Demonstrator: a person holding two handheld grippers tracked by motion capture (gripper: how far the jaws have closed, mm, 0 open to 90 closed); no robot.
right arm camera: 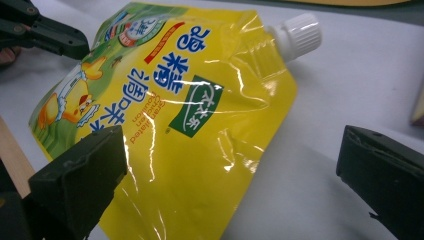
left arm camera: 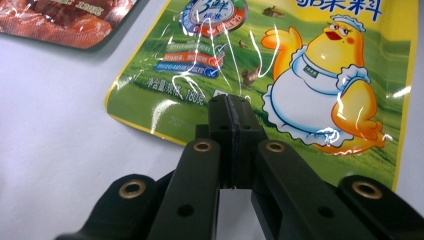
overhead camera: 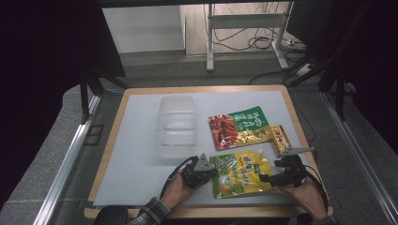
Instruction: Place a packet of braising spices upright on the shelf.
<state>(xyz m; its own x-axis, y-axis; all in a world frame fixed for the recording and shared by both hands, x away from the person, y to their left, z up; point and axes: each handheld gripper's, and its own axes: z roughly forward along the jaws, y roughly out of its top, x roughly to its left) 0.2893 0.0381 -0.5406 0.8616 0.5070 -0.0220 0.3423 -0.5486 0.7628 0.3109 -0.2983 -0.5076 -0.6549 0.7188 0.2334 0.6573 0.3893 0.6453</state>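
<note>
A yellow and green spout pouch (overhead camera: 237, 173) with a cartoon chicken lies flat near the table's front edge. My left gripper (overhead camera: 213, 172) is at its left side. In the left gripper view the gripper (left arm camera: 232, 107) has its jaws pressed together over the pouch (left arm camera: 300, 75) near its lower edge, with nothing showing between them. My right gripper (overhead camera: 263, 178) is at the pouch's right side. In the right gripper view the gripper (right arm camera: 232, 175) stands wide open, the yellow pouch (right arm camera: 190, 115) lies partly between the jaws, and its white cap (right arm camera: 295, 32) points away.
A clear plastic container (overhead camera: 177, 124) stands mid-table on the white mat (overhead camera: 136, 154). A red and green snack pouch (overhead camera: 237, 126) lies behind the yellow one, with a small brown packet (overhead camera: 280, 139) to its right. The wooden table edge (overhead camera: 109, 140) frames the mat.
</note>
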